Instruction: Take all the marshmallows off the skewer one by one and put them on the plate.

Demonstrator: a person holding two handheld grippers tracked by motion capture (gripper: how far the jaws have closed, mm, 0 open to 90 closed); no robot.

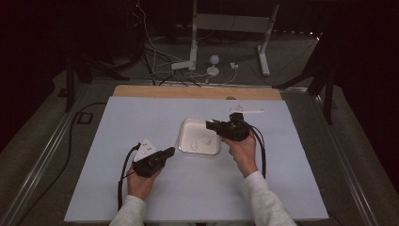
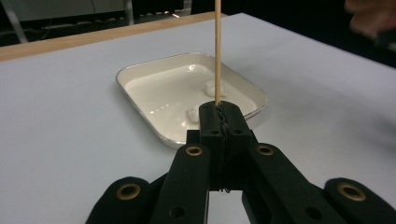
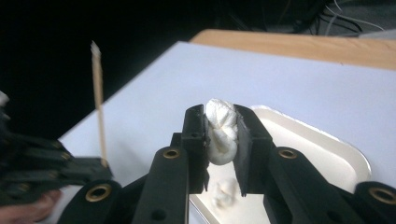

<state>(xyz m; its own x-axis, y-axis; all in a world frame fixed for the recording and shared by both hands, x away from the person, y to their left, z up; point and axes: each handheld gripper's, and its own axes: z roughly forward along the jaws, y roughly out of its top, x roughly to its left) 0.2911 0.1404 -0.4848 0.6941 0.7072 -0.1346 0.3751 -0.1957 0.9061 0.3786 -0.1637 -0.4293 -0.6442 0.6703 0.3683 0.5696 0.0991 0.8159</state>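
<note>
- Right gripper view: your right gripper (image 3: 221, 135) has a white marshmallow (image 3: 220, 131) pinched between its jaws, lifted just above the white tray (image 3: 327, 144); a second marshmallow (image 3: 225, 192) lies on the tray floor directly below it.
- In the left gripper view, your left gripper (image 2: 219, 114) is clamped tight on the foot of a thin wooden skewer (image 2: 217, 51), which stands upright, just short of the tray's near rim.
- In the high view, the tray sits in the middle of the tabletop (image 1: 117, 188), with your right gripper at the tray's right edge and your left gripper off its lower left corner, apart from the tray.
- Judging from this, you are at the step of carrying the picked piece to the stick, with threading not yet begun.
- The next move calls for bringing the marshmallow over the skewer tip, centring its soft middle on the point, then pressing down along the stick while your left gripper holds it steady and upright.
- Keep the squeeze light, since the piece looks easy to crush or tear.
- I can read no brand, label or writing on the tray, grippers or tabletop.
</note>
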